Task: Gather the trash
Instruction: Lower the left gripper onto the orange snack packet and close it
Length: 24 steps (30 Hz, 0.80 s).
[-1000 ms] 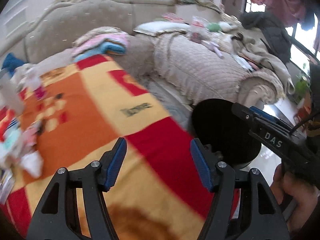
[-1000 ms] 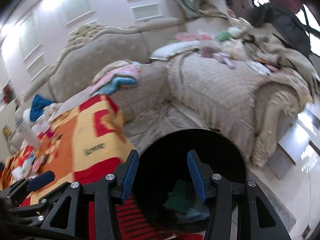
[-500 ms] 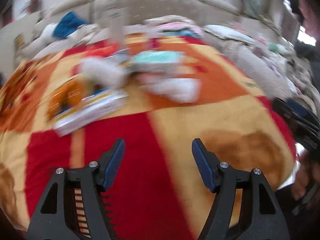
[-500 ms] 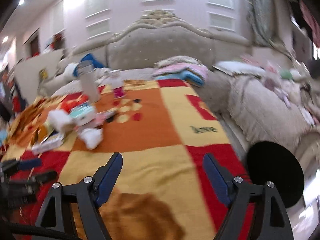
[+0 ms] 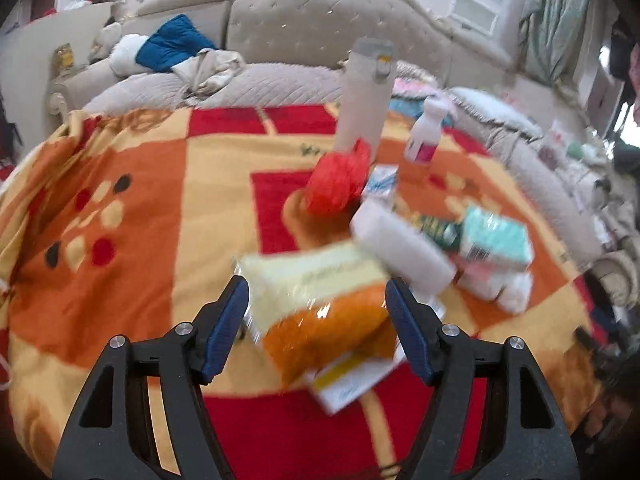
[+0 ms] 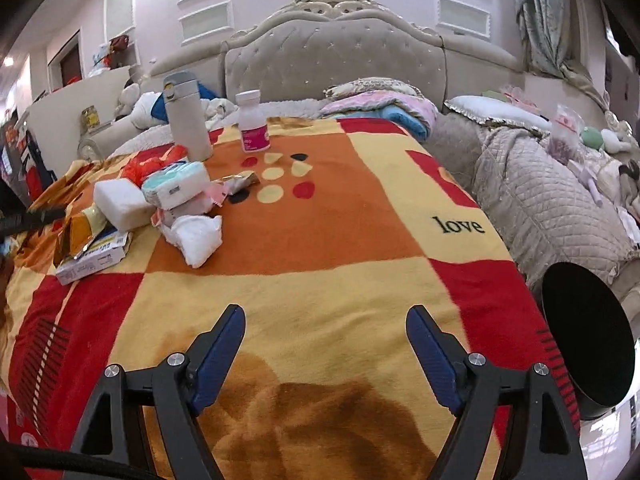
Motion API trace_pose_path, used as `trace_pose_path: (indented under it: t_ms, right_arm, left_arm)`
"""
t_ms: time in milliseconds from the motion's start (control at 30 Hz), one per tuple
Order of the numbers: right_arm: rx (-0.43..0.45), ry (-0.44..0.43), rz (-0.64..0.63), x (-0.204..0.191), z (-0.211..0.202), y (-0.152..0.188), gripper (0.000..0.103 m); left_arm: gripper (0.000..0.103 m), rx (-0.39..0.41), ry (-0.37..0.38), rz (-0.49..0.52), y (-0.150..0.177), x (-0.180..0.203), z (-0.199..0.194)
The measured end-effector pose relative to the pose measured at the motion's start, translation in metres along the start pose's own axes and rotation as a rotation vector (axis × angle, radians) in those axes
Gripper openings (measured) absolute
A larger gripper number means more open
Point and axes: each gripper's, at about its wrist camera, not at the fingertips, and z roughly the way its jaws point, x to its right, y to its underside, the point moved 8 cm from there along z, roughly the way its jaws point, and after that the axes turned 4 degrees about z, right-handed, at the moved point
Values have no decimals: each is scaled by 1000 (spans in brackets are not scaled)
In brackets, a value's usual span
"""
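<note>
The left tool [image 5: 316, 322] stands spread, its blue pads either side of an orange-and-yellow snack packet [image 5: 320, 304] without visibly pressing it; the jaws have crept slightly wider over the last second. A second ago this tool looked past the blanket's edge at the black bin; it has since swung across to the litter heap. The packet lies on a flat white box [image 5: 352, 380]. Just beyond it sit a white block [image 5: 404, 248], a mint tissue pack [image 5: 496, 240] and a red crumpled wrapper [image 5: 338, 184].

The right tool [image 6: 326, 354] is spread and empty. A second ago its jaws were narrower and hung over the bin's mouth; now it hovers over bare blanket [image 6: 320, 280], with the black bin [image 6: 588, 340] at the blanket's right edge and crumpled white paper [image 6: 198, 238] well ahead to its left.

Judging by this, one drop is finished and the packet is the next pickup.
</note>
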Motion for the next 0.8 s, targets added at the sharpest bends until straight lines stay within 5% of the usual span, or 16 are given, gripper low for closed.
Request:
trace_pose_path:
  t_ms: [100, 267, 467, 500, 600, 800]
  right_arm:
    - [-5, 2, -20, -2, 2, 1, 80]
    - [-10, -5, -7, -3, 4, 0, 80]
    - [-5, -22, -17, -8, 3, 0, 80]
    - [-2, -27, -19, -9, 2, -1, 80]
    - [6, -35, -14, -8, 1, -2, 80]
    - [35, -57, -20, -12, -5, -5, 80]
  left_arm:
    - [79, 2, -16, 27, -17, 2, 12]
    - [80, -98, -40, 82, 0, 9, 47]
    - [81, -113, -115, 92, 16, 5, 61]
    - [80, -107, -115, 80, 18, 4, 61]
    - [49, -86, -101, 30, 20, 0, 55]
    - [44, 36, 9, -17, 21, 25, 5]
